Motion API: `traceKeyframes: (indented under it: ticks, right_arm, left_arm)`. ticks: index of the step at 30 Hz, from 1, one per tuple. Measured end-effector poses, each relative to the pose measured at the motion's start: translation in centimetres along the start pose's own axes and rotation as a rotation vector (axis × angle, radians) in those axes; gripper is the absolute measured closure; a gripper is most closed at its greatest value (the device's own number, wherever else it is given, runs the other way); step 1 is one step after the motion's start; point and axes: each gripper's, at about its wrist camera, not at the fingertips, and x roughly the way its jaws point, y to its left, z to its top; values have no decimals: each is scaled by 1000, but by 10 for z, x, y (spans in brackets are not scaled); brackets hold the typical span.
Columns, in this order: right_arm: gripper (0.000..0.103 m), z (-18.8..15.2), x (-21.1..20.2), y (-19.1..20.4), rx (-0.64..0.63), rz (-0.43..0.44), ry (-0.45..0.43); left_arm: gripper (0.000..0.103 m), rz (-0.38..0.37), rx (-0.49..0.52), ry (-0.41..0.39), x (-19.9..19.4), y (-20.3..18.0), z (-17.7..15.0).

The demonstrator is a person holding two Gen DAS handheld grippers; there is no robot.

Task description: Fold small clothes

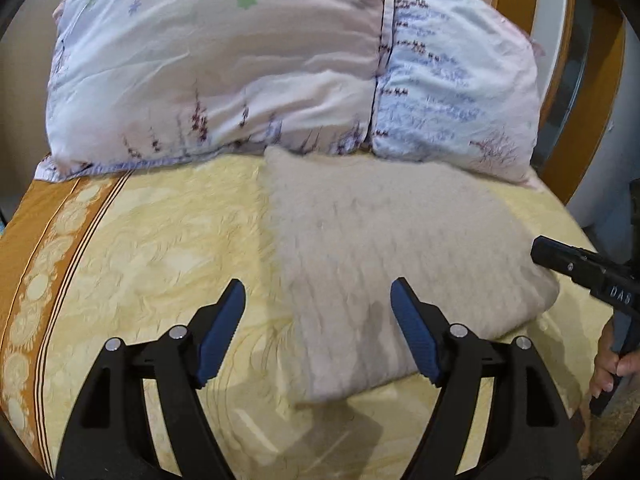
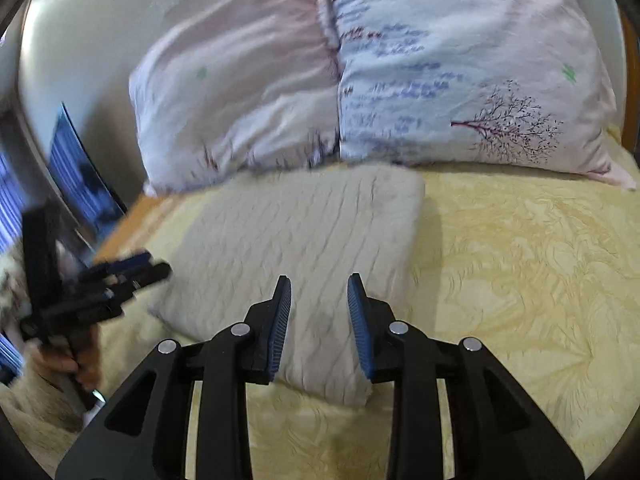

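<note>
A folded beige knitted garment (image 1: 400, 240) (image 2: 300, 232) lies flat on the yellow bedspread (image 1: 160, 240), its far edge touching the pillows. My left gripper (image 1: 318, 284) hovers over the garment's near left corner, jaws wide open and nothing between the blue pads. My right gripper (image 2: 319, 278) hangs above the garment's near edge with a narrower gap, open and holding nothing. Each gripper shows in the other's view: the right one's black finger (image 1: 560, 260) at the garment's right side, the left one (image 2: 152, 266) blurred at the garment's left side.
Two pale printed pillows (image 1: 220, 60) (image 2: 440, 60) lean across the head of the bed. A wooden headboard (image 1: 592, 80) rises behind them. The bedspread's orange patterned border (image 1: 40, 260) marks the left edge. A hand (image 1: 612, 364) grips the right gripper's handle. Bare bedspread (image 2: 520, 280) spreads right of the garment.
</note>
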Motion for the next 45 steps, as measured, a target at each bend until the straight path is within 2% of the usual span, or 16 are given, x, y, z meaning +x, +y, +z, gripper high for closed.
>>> traceKeyframes:
  ticks: [4,8,10,11,14,17,19,25,30,37,45]
  right_arm:
    - [68,-13,22,5,-51,-116,69]
    - [67,-18,30,24,-156,-231,61]
    - [67,-19,24,24,-135,-233,32]
    - [59,-21,16,23,-115,-226,9]
    - [21,-30,-5,21,-70,-236,-56]
    - [16,-41,-15,23,-40,-237,-66]
    - [6,-49,-14,23,-3,-259,-43]
    - [2,-59,-7,29,36,-309,-7]
    - [1,-64,2,33,43,-294,33]
    - [1,-73,12,40,48,-300,77]
    - [1,-76,16,40,22,-354,94]
  left_arm:
    - [28,47,28,42,14,-5,-8]
    - [21,87,15,69,29,-5,-11]
    - [20,72,-5,63,24,-2,-12]
    - [20,57,-9,56,20,0,-14]
    - [15,49,15,28,5,-1,-24]
    - [10,33,28,19,-4,-3,-32]
    - [7,11,14,39,-7,-5,-38]
    - [4,39,10,86,-3,-11,-50]
    - [3,39,-3,119,3,-12,-58]
    - [2,67,12,125,3,-19,-66]
    - [2,122,49,136,7,-25,-68]
